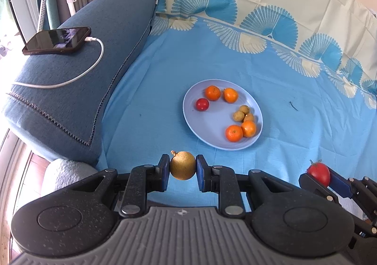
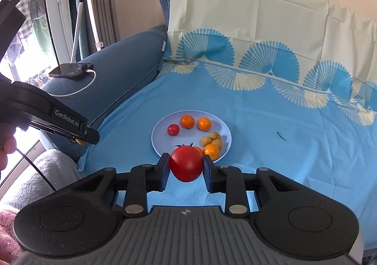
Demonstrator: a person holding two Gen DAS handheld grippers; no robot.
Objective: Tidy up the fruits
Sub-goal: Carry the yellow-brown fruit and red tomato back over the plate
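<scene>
A: Carrying two fruits toward the pale blue plate (image 1: 188,109) was the step in hand, as judged from the two wrist views. The left gripper (image 1: 182,169) pinched a round tan longan (image 1: 182,165) between its blue pads, short of the plate's near rim and above the blue cloth (image 1: 294,137). The right gripper (image 2: 186,167) pinched a large red tomato (image 2: 186,164) in the same way, also on the near side of the plate.

B: And what lay on the plate?

A: Four small oranges: two at the far side (image 1: 212,92), two at the near right (image 1: 234,133). Between those pairs, by the plate's right rim, sat a cluster of three longans (image 1: 238,116). A small red tomato (image 1: 202,104) rested alone at the plate's left side. Like was grouped with like.

B: What did the next move call for?

A: Probably lowering each fruit beside its own kind: the held longan toward the cluster at the right rim, the large tomato toward the small one at the left. Since the left hand held the fruit bound rightward, the grippers would likely have needed to go in turn, and release low, because round fruit rolls.

B: Anything beyond the plate?

A: A phone (image 1: 57,40) on its charging cable lay on the sofa arm, well to the plate's left.
</scene>
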